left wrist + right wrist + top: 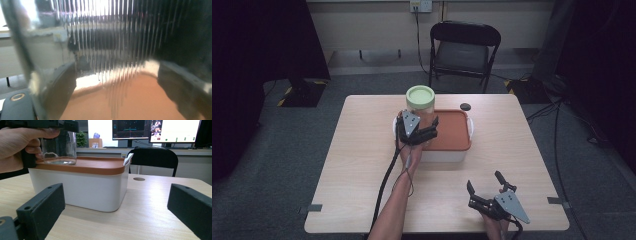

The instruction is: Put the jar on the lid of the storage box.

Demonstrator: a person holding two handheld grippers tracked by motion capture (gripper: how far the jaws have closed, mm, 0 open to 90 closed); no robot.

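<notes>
Ribbed glass jar [110, 50] between claw jaws

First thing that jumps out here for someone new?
The clear ribbed jar with its pale green lid, standing on the orange lid of the white box mid-table, with the left gripper closed around it. The right gripper hovers open near the table's front edge.
</notes>
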